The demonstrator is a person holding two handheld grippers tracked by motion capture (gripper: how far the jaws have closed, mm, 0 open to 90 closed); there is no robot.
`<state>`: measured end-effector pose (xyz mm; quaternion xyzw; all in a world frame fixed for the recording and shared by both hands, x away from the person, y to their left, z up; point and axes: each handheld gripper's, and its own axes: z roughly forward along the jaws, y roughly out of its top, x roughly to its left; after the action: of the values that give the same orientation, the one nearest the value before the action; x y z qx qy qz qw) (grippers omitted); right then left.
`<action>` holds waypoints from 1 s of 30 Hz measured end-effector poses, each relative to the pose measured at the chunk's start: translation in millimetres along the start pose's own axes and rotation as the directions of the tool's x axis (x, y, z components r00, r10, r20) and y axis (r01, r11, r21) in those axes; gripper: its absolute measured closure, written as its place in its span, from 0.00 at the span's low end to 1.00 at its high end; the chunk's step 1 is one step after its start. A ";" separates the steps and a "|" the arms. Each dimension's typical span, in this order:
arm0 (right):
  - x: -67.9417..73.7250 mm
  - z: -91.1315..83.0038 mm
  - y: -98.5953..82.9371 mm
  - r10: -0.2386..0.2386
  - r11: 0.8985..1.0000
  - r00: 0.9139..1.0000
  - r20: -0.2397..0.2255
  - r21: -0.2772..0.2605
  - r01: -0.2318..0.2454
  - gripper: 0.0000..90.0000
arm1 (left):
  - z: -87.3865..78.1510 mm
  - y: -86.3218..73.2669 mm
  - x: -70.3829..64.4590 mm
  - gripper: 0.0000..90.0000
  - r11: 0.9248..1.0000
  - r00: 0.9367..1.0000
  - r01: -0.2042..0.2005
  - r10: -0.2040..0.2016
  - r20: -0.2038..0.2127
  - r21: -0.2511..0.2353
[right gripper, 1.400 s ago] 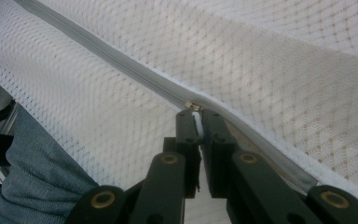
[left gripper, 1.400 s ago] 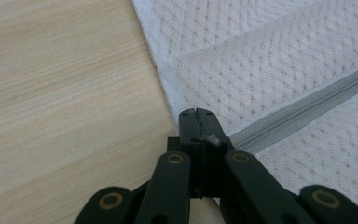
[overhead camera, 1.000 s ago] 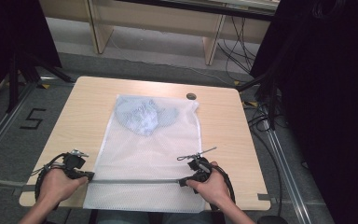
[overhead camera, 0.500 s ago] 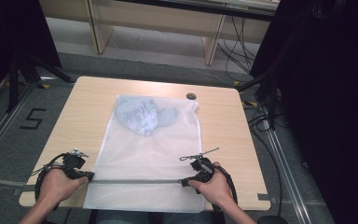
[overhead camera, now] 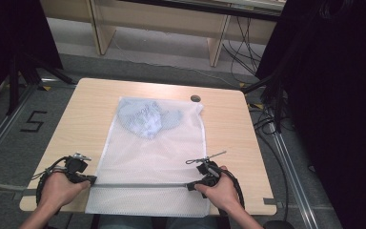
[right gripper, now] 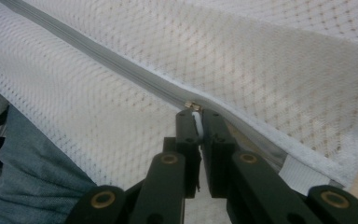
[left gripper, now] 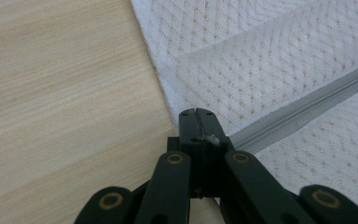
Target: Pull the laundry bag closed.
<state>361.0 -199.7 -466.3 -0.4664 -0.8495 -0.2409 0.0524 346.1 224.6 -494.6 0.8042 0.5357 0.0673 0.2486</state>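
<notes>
A white mesh bag [overhead camera: 152, 152] lies flat on the wooden table [overhead camera: 86, 109], with a light blue garment [overhead camera: 145, 117] inside its far end. A grey zipper [overhead camera: 143, 184] runs across the bag near the front edge. My left gripper [overhead camera: 91, 180] is at the zipper's left end. In the left gripper view it [left gripper: 197, 114] is shut on the bag's edge [left gripper: 261, 56], where the zipper [left gripper: 307, 105] ends. My right gripper [overhead camera: 190, 185] is at the zipper's right end. It [right gripper: 196, 116] is shut on the white zipper pull [right gripper: 195, 108], and the zipper [right gripper: 98, 56] looks closed.
A round cable hole [overhead camera: 195, 98] sits near the table's far right corner. The bag's near edge hangs over the table front above the person's jeans [right gripper: 23, 172]. Bare wood lies left and right of the bag. Black curtains and cables stand to the right.
</notes>
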 end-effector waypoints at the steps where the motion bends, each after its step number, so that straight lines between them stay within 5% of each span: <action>1: 0.6 -0.4 -0.2 0.018 1.000 1.000 0.004 0.003 -0.018 0.96 | -0.1 0.1 0.3 1.00 1.000 1.000 -0.004 0.004 -0.001 0.001; 14: -5.1 -3.6 -3.1 0.031 0.999 0.999 0.006 0.006 -0.031 0.97 | -0.1 -0.2 0.0 1.00 1.000 1.000 0.002 -0.002 0.004 -0.001; 15: -7.2 -2.7 -3.1 -0.005 1.000 1.000 0.000 -0.010 0.005 0.97 | -1.8 0.0 1.3 1.00 1.000 1.000 -0.018 0.018 0.010 0.017; 18: -9.2 -1.9 -3.3 -0.027 0.999 1.000 -0.001 -0.018 0.027 0.96 | -0.5 -0.2 -0.1 1.00 1.000 1.000 0.002 -0.002 0.006 0.002; 23: -9.0 -2.6 -3.5 -0.011 1.000 1.000 0.002 -0.011 0.011 0.97 | -1.7 -0.2 1.2 1.00 1.000 1.000 -0.013 0.012 0.012 0.015; 24: -7.1 -4.3 -3.8 0.035 0.999 0.999 0.005 0.001 -0.035 0.97 | -1.7 -0.2 1.2 1.00 1.000 1.000 -0.014 0.014 0.011 0.016; 30: -9.5 -5.7 -5.6 0.038 0.999 0.999 0.008 -0.012 -0.038 0.97 | -1.5 -0.1 0.9 1.00 1.000 1.000 -0.010 0.010 0.012 0.013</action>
<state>361.0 -212.2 -466.2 -0.4836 -0.8394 -0.2428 0.0510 345.8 226.0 -493.6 0.8088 0.5306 0.0605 0.2463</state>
